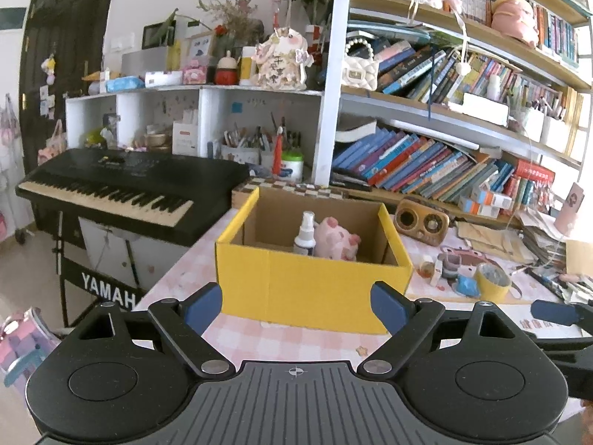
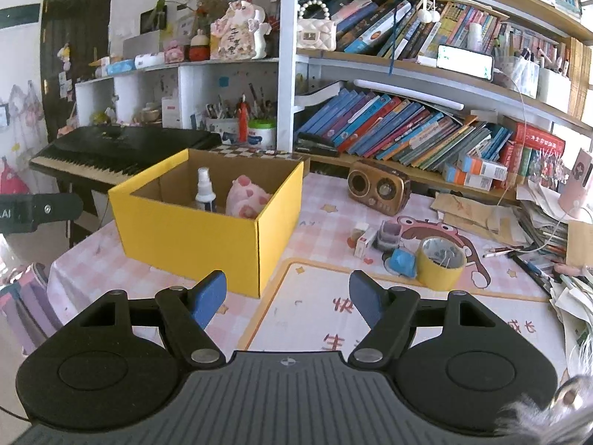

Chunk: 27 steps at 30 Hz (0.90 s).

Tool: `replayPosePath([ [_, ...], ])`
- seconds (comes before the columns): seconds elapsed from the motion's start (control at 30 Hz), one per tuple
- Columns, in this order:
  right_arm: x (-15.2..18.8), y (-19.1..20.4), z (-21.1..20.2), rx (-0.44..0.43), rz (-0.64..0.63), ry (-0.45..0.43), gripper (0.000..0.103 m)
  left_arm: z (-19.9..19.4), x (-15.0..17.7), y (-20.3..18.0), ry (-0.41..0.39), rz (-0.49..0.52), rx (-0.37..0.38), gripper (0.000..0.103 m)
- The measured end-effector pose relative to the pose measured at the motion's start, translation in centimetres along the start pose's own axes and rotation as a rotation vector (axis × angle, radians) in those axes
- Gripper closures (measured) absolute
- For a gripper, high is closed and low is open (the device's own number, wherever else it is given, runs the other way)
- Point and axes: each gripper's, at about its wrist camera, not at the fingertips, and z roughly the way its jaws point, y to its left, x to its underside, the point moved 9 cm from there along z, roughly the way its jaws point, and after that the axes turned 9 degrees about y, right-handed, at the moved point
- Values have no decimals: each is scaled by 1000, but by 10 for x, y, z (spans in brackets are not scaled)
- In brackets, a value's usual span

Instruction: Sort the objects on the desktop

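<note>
Plainly, from the left wrist view, the left gripper (image 1: 296, 306) hangs with its jaws spread wide and empty, just in front of the yellow box (image 1: 313, 289) on the counter (image 1: 267, 337). A spray bottle (image 1: 305, 235) and a pink plush toy (image 1: 339, 243) already sit inside. Pushing forward from here would likely shove the light cardboard box toward the keyboard (image 1: 122, 193), or tip the upright bottle.

From the right wrist view, the right gripper (image 2: 288, 298) also has its jaws open and holds nothing. The unsorted things lie ahead to its right: a yellow tape roll (image 2: 441, 263), a blue toy (image 2: 402, 261), a small clear cup (image 2: 389, 235) and a little white carton (image 2: 365, 241), all packed close together. Reaching for one could well knock its neighbours aside; the round tape may roll away, and the jaws might close on two pieces at once.
</note>
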Motion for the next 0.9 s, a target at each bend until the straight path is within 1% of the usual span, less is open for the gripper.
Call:
replayPosePath([
  [0.2, 16, 9, -2, -12, -19, 24, 32, -4, 14, -3, 17, 6, 0, 13],
  [0.5, 34, 18, -6, -33, -24, 58, 31, -4, 35, -7, 61, 21, 2, 13],
  [0.63, 42, 17, -4, -38, -19, 93, 29, 0, 49, -12, 86, 47, -10, 13],
  [0.9, 63, 11, -3, -22, -2, 162, 27, 7, 70, -24, 157, 76, 7, 13],
])
